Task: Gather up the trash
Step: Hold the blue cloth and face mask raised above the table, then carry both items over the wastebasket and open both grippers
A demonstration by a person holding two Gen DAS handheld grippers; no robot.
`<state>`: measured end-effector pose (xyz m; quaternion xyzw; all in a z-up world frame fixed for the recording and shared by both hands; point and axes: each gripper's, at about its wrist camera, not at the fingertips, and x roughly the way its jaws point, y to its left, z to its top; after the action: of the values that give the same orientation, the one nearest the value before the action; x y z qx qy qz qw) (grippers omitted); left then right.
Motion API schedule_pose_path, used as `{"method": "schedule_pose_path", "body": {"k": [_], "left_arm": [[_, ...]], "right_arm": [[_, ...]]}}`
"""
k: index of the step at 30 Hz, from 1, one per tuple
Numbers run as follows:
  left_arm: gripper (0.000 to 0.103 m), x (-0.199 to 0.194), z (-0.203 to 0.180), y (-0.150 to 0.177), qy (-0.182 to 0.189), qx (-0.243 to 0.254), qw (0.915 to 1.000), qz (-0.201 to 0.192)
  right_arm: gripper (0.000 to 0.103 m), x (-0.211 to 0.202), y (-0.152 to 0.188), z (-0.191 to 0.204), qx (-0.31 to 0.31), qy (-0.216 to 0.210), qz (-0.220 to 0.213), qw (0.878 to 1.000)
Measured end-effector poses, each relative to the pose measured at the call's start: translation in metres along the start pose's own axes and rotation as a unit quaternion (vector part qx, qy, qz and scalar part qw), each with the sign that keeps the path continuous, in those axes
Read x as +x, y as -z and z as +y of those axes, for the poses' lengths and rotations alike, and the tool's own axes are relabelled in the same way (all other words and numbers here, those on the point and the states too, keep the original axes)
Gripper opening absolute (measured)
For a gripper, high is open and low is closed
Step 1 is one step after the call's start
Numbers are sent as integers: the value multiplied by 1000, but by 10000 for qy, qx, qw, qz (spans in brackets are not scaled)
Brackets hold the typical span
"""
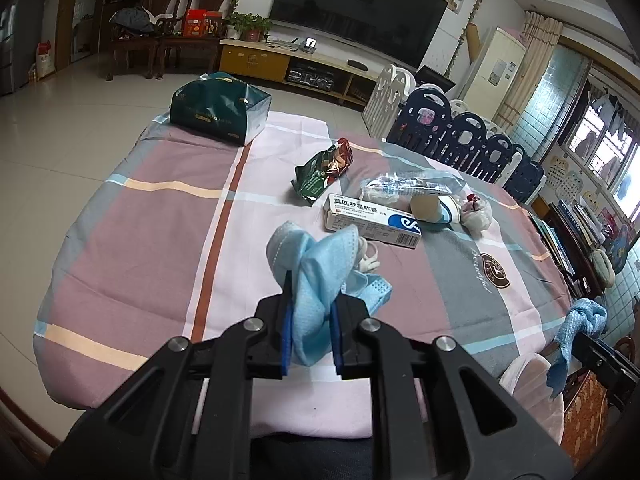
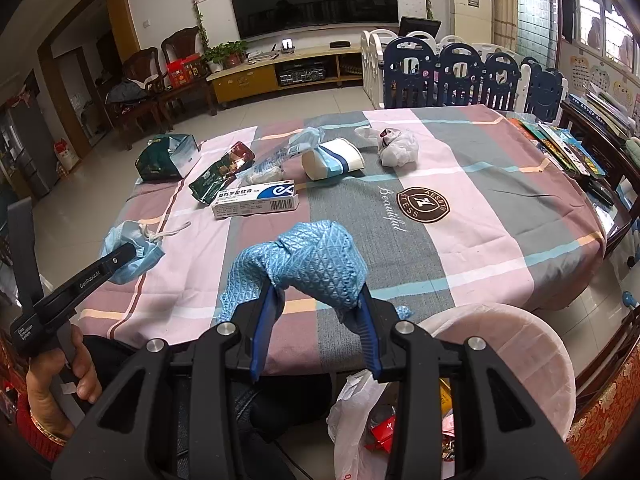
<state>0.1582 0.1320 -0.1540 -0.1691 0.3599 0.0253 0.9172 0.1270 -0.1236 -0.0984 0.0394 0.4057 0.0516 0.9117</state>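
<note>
Trash items lie scattered on the tabletop [image 2: 500, 184], which is covered with a plaid cloth. The left tongs [image 1: 310, 320] are clenched on a crumpled blue face mask [image 1: 316, 264], held just above the near left part of the cloth. The right tongs [image 2: 316, 320] are clenched on a blue textured rag [image 2: 316, 264], held above the near edge of the tabletop.

Directly below and slightly right of the right tongs stands a pale round bin [image 2: 520, 344] lined with a white plastic bag [image 2: 352, 412]; red and yellow scraps already show inside it. The bin sits off the near edge of the tabletop, on the person's right side.

Judgement: the deciding relation is that the bin lies below and to the right of both tongs, with the right tongs much nearer to it. The mask would have to travel rightward across the near edge to reach it.

Remaining items lie farther out, well apart from both tongs: a medicine box [image 2: 256, 200] with its long axis running left to right, a green snack wrapper [image 2: 220, 180], a clear plastic wrapper [image 2: 288, 152], a toppled paper cup [image 2: 332, 160], a crumpled white bag [image 2: 400, 144] and a dark green carton [image 2: 164, 158].
</note>
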Motion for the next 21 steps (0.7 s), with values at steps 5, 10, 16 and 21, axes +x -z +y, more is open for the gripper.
{"method": "schedule_pose_path", "body": {"k": [5,10,16,21], "left_arm": [[16,1,4,-2,170,-205,9996,28],[16,3,6,-3,297,-325,9990,72],[16,8,5,0,342,-265,9990,83],[16,1,9,-1,507,-332,9981,77]], "right_arm": [[38,-3,-1,2,-9,24,-24,10000],[38,1,-1,-1,0,28,-7,10000],[38,-9,5,-12,17,-41,2,10000],[38,-45,11,-39,-20,-34,-65,10000]]}}
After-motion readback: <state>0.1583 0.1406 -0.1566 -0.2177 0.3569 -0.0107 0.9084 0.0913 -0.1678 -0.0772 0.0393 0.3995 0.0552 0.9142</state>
